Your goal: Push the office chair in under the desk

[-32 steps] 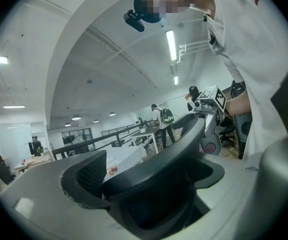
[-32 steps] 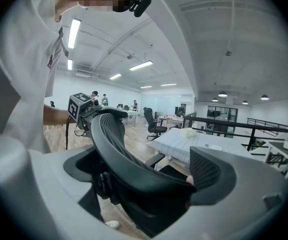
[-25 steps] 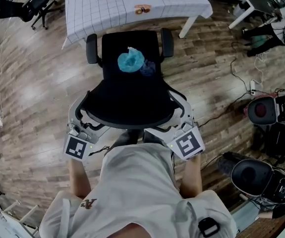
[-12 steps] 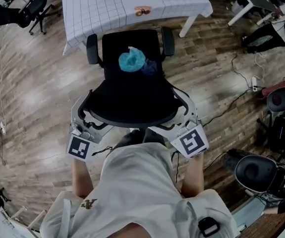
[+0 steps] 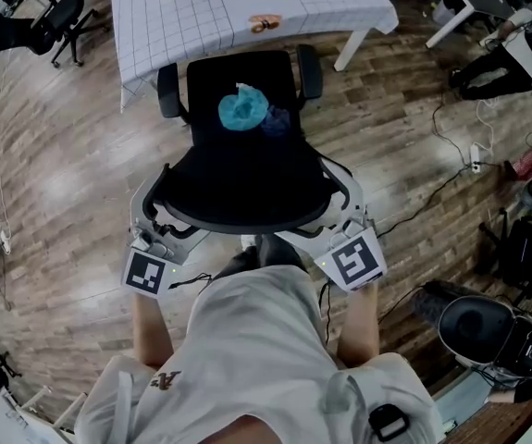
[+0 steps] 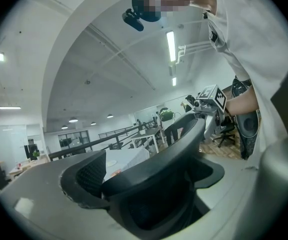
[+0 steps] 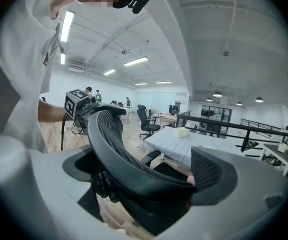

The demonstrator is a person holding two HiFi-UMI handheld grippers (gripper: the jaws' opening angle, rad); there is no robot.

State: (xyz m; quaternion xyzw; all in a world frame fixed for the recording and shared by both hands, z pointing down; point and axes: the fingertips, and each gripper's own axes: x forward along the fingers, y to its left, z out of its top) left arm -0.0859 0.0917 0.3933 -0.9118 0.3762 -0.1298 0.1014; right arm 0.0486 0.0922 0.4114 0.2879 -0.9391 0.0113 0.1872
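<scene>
One chair [image 5: 247,169] stood just in front of one desk [image 5: 201,17], which was covered by a gridded white cloth. The front of the seat met the hanging edge of the cloth, and the whole seat and both armrests [image 5: 167,92] showed outside the desk. Two loose things lay on the seat: a crumpled blue one [image 5: 243,109] and a darker one [image 5: 277,121] touching its right side. Four small things sat on the desk top, too small to name. A second chair [image 5: 57,12] stood well apart at the far left.

There were two grippers, both clamped on the top rim of the backrest. The left gripper [image 5: 159,213] gripped the rim's left end. In its own view the black mesh backrest [image 6: 154,169] filled the gap between its jaws. The right gripper [image 5: 340,206] gripped the rim's right end, and in its view the curved rim [image 7: 128,169] lay pinched between the jaws, with the desk [image 7: 184,144] beyond. The two marker cubes [image 5: 145,272] sat close to the person's white shirt [image 5: 247,359].

Against the frame half a second before, both grippers held the same ends of the rim. The chair sat a touch closer to the cloth's edge. The two things on the seat had kept their places.
</scene>
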